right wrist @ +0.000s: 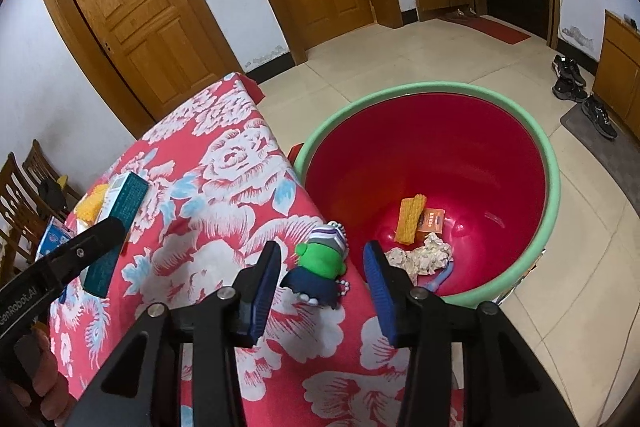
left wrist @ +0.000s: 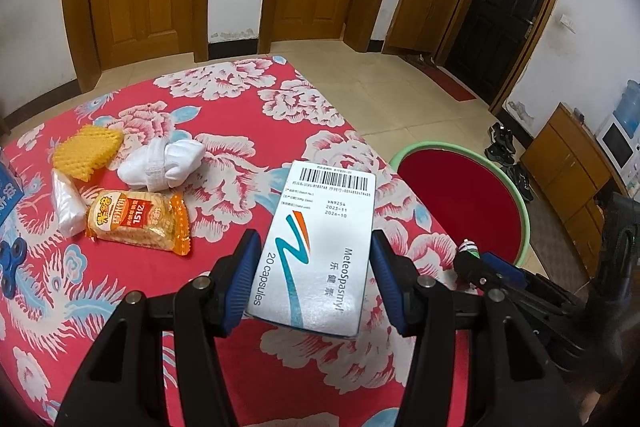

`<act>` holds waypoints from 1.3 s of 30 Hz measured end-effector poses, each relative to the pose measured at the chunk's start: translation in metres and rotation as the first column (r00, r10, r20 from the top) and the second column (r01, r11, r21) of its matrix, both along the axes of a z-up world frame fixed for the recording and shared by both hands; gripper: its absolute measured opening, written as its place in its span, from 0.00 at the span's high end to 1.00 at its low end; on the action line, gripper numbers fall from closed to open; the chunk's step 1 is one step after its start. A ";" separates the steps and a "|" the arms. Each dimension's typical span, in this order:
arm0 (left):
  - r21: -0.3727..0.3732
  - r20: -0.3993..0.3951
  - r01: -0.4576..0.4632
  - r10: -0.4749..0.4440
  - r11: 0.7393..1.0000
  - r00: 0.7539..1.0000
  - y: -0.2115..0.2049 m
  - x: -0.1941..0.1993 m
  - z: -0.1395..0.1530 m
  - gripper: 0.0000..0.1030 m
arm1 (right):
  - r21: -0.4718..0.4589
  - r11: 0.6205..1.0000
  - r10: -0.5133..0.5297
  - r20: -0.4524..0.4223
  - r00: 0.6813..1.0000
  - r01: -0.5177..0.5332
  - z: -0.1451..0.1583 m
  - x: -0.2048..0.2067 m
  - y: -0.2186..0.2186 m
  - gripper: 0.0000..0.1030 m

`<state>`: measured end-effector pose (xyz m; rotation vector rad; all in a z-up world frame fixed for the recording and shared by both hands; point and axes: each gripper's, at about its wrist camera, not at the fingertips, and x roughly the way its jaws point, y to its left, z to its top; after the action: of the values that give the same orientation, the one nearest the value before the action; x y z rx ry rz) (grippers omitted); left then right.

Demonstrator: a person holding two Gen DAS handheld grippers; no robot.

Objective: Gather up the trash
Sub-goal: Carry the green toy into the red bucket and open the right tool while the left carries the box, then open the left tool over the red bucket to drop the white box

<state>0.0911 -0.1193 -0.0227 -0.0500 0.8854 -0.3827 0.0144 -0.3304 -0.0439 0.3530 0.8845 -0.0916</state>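
Note:
My left gripper (left wrist: 312, 267) is shut on a white medicine box (left wrist: 320, 247) and holds it above the red flowered tablecloth (left wrist: 224, 107). The box also shows from the side, teal, in the right wrist view (right wrist: 120, 219). My right gripper (right wrist: 320, 275) is open and empty over the table's edge, with a green and navy toy figure (right wrist: 320, 263) on the cloth between its fingers. A red basin with a green rim (right wrist: 552, 163) stands on the floor beside the table and holds a yellow foam piece (right wrist: 409, 223), an orange box (right wrist: 431, 223) and crumpled paper (right wrist: 424, 255).
On the table's left lie a yellow foam net (left wrist: 88, 151), a white rolled cloth (left wrist: 160, 163), a cracker packet (left wrist: 138, 221), a clear plastic wrapper (left wrist: 66, 205), a blue box (left wrist: 8, 191) and a blue spinner (left wrist: 10, 267). Shoes (right wrist: 576, 83) and cabinets line the right wall.

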 end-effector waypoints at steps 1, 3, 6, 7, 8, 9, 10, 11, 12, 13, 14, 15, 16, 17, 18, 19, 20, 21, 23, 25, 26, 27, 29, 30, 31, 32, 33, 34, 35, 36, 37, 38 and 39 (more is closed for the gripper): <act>-0.001 -0.002 0.000 0.000 1.000 1.000 0.000 0.000 -0.001 0.46 | -0.002 1.000 0.001 -0.002 1.000 -0.001 -0.001 0.001 0.001 0.55; -0.001 -0.003 0.000 0.000 1.000 1.000 0.000 0.000 -0.001 0.46 | -0.007 1.000 0.004 -0.007 1.000 -0.004 -0.003 0.002 0.002 0.55; 0.000 -0.007 0.000 0.000 1.000 1.000 0.000 0.002 -0.004 0.46 | -0.017 1.000 0.001 -0.010 1.000 -0.001 -0.005 0.003 0.003 0.60; 0.001 -0.009 0.001 -0.001 1.000 1.000 0.000 0.002 -0.005 0.46 | -0.013 1.000 0.003 -0.009 1.000 -0.003 -0.006 0.004 0.002 0.64; 0.001 -0.010 0.002 -0.002 1.000 1.000 -0.001 0.002 -0.005 0.46 | -0.015 1.000 -0.001 -0.009 1.000 0.001 -0.006 0.004 0.001 0.67; 0.001 -0.011 0.003 -0.003 1.000 1.000 -0.001 0.002 -0.006 0.46 | -0.018 1.000 -0.005 -0.007 1.000 0.005 -0.006 0.004 0.000 0.71; 0.003 -0.012 0.003 -0.003 1.000 1.000 -0.002 0.003 -0.006 0.46 | -0.014 1.000 -0.006 -0.003 1.000 0.006 -0.006 0.003 -0.001 0.71; 0.005 -0.013 0.005 -0.005 1.000 1.000 -0.002 0.003 -0.006 0.46 | -0.004 1.000 -0.008 -0.001 1.000 0.008 -0.006 0.003 -0.003 0.71; 0.006 -0.013 0.005 -0.005 1.000 1.000 -0.003 0.003 -0.006 0.46 | 0.005 1.000 -0.011 0.003 1.000 0.011 -0.005 0.002 -0.004 0.71; 0.008 -0.013 0.007 -0.007 1.000 1.000 -0.004 0.003 -0.007 0.46 | 0.005 1.000 -0.015 0.010 1.000 0.015 -0.004 0.002 -0.006 0.71; 0.009 -0.013 0.009 -0.009 1.000 1.000 -0.006 0.003 -0.007 0.46 | 0.004 1.000 -0.020 0.016 1.000 0.020 -0.003 0.001 -0.008 0.71; 0.010 -0.013 0.011 -0.011 1.000 1.000 -0.007 0.003 -0.006 0.46 | 0.005 1.000 -0.025 0.022 0.999 0.025 -0.002 0.000 -0.010 0.71; 0.013 -0.012 0.015 -0.015 1.000 1.000 -0.009 0.004 -0.006 0.46 | 0.009 0.999 -0.032 0.029 0.999 0.031 0.000 0.000 -0.013 0.71; 0.015 -0.012 0.018 -0.018 1.000 1.000 -0.011 0.004 -0.006 0.46 | 0.011 0.999 -0.038 0.035 0.999 0.038 0.001 -0.001 -0.016 0.71; 0.017 -0.012 0.022 -0.022 1.000 1.000 -0.013 0.005 -0.005 0.46 | 0.010 0.999 -0.046 0.039 0.998 0.045 0.002 -0.001 -0.019 0.71; 0.018 -0.012 0.027 -0.027 0.999 1.000 -0.016 0.005 -0.005 0.46 | 0.009 0.999 -0.053 0.041 0.998 0.053 0.003 -0.001 -0.022 0.71; 0.019 -0.013 0.032 -0.032 0.999 0.999 -0.018 0.006 -0.005 0.46 | 0.009 0.998 -0.060 0.043 0.997 0.060 0.003 -0.001 -0.024 0.71; 0.019 -0.015 0.039 -0.039 0.999 0.999 -0.021 0.007 -0.005 0.46 | 0.010 0.998 -0.068 0.043 0.997 0.067 0.003 -0.001 -0.028 0.71; 0.023 -0.017 0.052 -0.051 0.998 0.999 -0.028 0.009 -0.005 0.46 | 0.011 0.996 -0.084 0.043 0.995 0.084 0.003 -0.001 -0.036 0.71; 0.029 -0.017 0.064 -0.063 0.998 0.998 -0.036 0.011 -0.005 0.46 | 0.015 0.995 -0.099 0.042 0.994 0.098 0.001 0.000 -0.044 0.71; 0.031 -0.018 0.070 -0.070 0.997 0.997 -0.040 0.012 -0.005 0.46 | 0.017 0.994 -0.106 0.040 0.994 0.106 0.000 0.001 -0.048 0.71; 0.032 -0.019 0.076 -0.075 0.997 0.997 -0.043 0.012 -0.006 0.46 | 0.019 0.994 -0.111 0.038 0.993 0.111 -0.001 0.001 -0.051 0.71; 0.035 -0.022 0.090 -0.089 0.995 0.996 -0.052 0.014 -0.007 0.46 | 0.028 0.992 -0.123 0.032 0.992 0.122 -0.005 0.003 -0.059 0.70; 0.036 -0.023 0.098 -0.097 0.995 0.995 -0.056 0.015 -0.008 0.46 | 0.030 0.991 -0.128 0.028 0.991 0.127 -0.006 0.004 -0.062 0.70; 0.038 -0.025 0.105 -0.104 0.994 0.994 -0.061 0.017 -0.008 0.46 | 0.035 0.990 -0.135 0.025 0.991 0.134 -0.008 0.004 -0.066 0.70; 0.039 -0.027 0.112 -0.111 0.993 0.993 -0.065 0.017 -0.009 0.46 | 0.040 0.989 -0.141 0.021 0.990 0.140 -0.010 0.005 -0.070 0.70; 0.040 -0.029 0.120 -0.119 0.992 0.993 -0.070 0.018 -0.010 0.46 | 0.049 0.988 -0.150 0.017 0.989 0.149 -0.012 0.006 -0.075 0.70; 0.043 -0.032 0.127 -0.126 0.991 0.992 -0.076 0.019 -0.012 0.46 | 0.056 0.986 -0.156 0.015 0.988 0.155 -0.014 0.005 -0.079 0.70; 0.043 -0.034 0.132 -0.131 0.990 0.991 -0.079 0.021 -0.012 0.46 | 0.062 0.985 -0.164 0.011 0.986 0.163 -0.015 0.005 -0.083 0.70; 0.043 -0.036 0.140 -0.139 0.989 0.990 -0.084 0.022 -0.013 0.46 | 0.065 0.984 -0.169 0.008 0.986 0.168 -0.017 0.005 -0.086 0.70; 0.045 -0.038 0.148 -0.147 0.988 0.988 -0.089 0.022 -0.015 0.46 | 0.070 0.982 -0.175 0.004 0.985 0.175 -0.018 0.005 -0.091 0.70; 0.046 -0.040 0.156 -0.154 0.987 0.987 -0.094 0.024 -0.016 0.46 | 0.076 0.981 -0.180 0.002 0.984 0.179 -0.020 0.004 -0.094 0.69; 0.047 -0.042 0.162 -0.160 0.986 0.986 -0.097 0.024 -0.017 0.46 | 0.081 0.980 -0.185 0.000 0.983 0.184 -0.021 0.003 -0.097 0.67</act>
<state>0.1154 -0.2166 -0.0397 0.0610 0.9396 -0.5114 0.0179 -0.4273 -0.0651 0.5106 0.8482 -0.2259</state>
